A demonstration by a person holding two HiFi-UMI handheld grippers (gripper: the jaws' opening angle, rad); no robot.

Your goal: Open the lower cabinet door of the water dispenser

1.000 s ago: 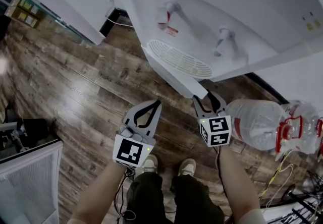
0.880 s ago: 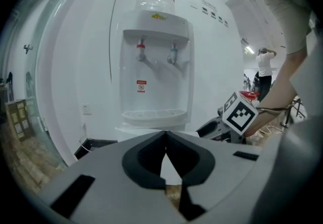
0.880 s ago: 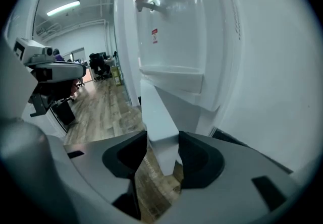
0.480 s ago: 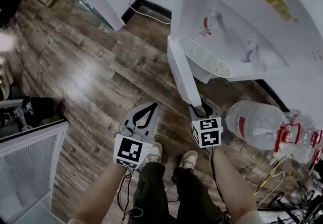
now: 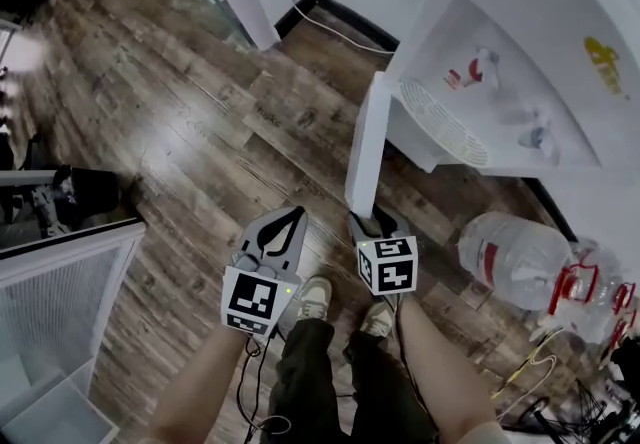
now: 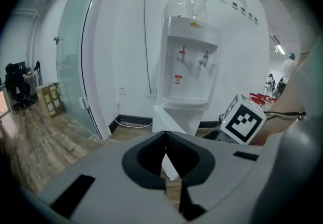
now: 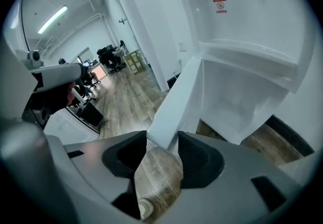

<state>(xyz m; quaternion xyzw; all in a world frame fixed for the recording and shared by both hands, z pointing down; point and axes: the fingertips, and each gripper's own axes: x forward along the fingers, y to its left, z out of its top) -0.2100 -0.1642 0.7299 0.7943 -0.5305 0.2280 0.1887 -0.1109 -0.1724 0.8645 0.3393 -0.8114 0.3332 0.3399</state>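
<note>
Nearest the person, the grey plastic left gripper (image 5: 289,220) hung with its jaws pressed together on nothing, idle beside the work (its own view showed only floor and door beyond the meeting tips). Just to its right, the grey plastic right gripper (image 5: 366,222) had the free edge of the flat white cabinet door (image 5: 366,147) between its pads. In the right gripper view both pads appeared to touch that edge, though the jaws were easing apart slightly. The door stood swung well out from the lower front of the tall white water dispenser (image 5: 520,62), and the bare white cabinet cavity (image 7: 237,97) lay exposed behind it. The opening step looked all but done. The next move probably called for letting the edge go cleanly and drawing the gripper back without nudging the door shut. The person's pale shoes (image 5: 318,297) stood close below the door's edge on the dark wood-plank floor (image 5: 180,122), the nearest thing in the way. Farther right, a large clear plastic water bottle (image 5: 515,257) lay on its side, apart from the door, with tangled cables (image 5: 540,372) nearby.
</note>
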